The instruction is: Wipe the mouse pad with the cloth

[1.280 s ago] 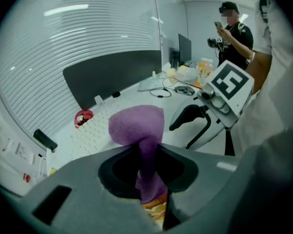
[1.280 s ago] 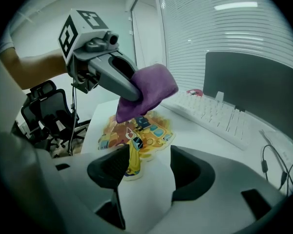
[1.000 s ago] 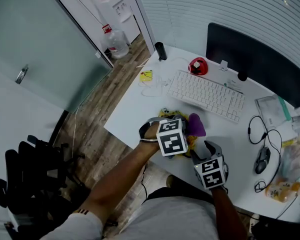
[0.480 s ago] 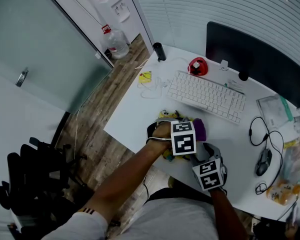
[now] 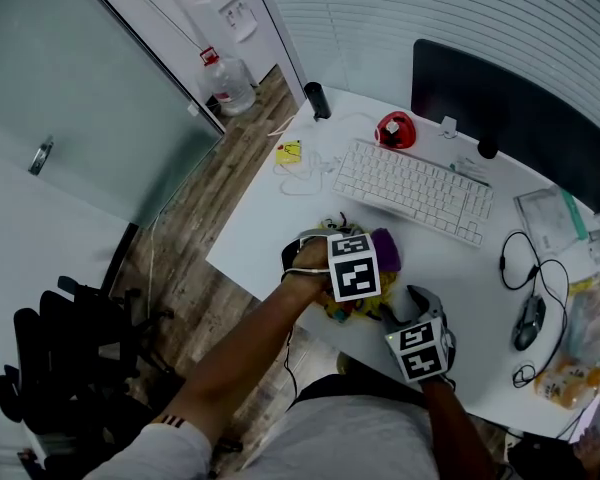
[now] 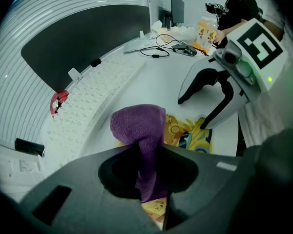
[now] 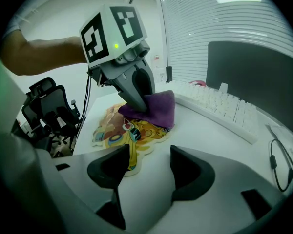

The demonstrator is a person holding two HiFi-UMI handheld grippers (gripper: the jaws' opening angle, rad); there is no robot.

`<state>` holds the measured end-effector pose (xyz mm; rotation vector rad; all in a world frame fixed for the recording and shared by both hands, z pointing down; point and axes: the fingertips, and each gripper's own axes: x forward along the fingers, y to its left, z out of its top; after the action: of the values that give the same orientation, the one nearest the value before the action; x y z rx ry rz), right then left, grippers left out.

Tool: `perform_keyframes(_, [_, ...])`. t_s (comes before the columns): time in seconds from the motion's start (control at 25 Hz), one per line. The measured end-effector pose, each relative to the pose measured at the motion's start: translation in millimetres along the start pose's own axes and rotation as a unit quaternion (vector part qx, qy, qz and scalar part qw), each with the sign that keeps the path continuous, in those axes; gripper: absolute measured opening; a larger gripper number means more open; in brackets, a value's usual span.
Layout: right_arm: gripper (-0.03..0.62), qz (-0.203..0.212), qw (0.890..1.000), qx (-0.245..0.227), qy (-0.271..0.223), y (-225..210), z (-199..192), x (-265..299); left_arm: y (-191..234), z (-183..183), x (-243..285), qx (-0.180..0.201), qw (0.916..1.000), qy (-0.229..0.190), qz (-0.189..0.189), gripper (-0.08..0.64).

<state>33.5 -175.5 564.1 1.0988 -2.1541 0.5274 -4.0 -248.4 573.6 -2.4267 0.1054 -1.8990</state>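
A colourful, cartoon-shaped mouse pad (image 7: 118, 132) lies near the front edge of the white desk (image 5: 270, 223). My left gripper (image 6: 149, 179) is shut on a purple cloth (image 6: 138, 125), which it presses down onto the pad (image 6: 186, 133). In the head view the cloth (image 5: 386, 247) shows just beyond the left gripper's marker cube, and a yellow part of the pad (image 5: 338, 312) shows below it. My right gripper (image 7: 145, 167) stands open at the pad's near edge, its left jaw over the pad's rim, with nothing between its jaws.
A white keyboard (image 5: 412, 190) lies just beyond the pad, with a dark monitor (image 5: 510, 118) behind it. A wired mouse (image 5: 526, 320) and its cables sit at the right. A red object (image 5: 395, 131) and a yellow note (image 5: 292, 152) lie at the far left. An office chair (image 5: 60, 368) stands on the floor.
The left gripper slid the cloth to the right over the pad, then back a little to the left. The right gripper has stayed in place.
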Motion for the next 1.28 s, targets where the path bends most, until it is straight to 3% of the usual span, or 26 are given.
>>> perform_keyframes(0.56, [0.224, -0.004, 1.000, 0.003, 0.003, 0, -1, 0, 45, -84, -13, -0.097, 0.9949, 0.022, 0.016, 0.083])
perform_keyframes(0.96, [0.224, -0.007, 1.000, 0.004, 0.000, 0, 0, 0, 54, -121, -27, -0.145, 0.9885, 0.017, 0.039, 0.083])
perform_keyframes(1.12, [0.224, -0.008, 1.000, 0.003, -0.003, 0, -1, -1, 47, -113, -42, -0.141, 0.9884, 0.003, 0.057, 0.083])
perform_keyframes(1.28, [0.224, -0.008, 1.000, 0.002, -0.005, 0, 0, -1, 23, -80, -52, -0.106, 0.9925, -0.017, 0.059, 0.083])
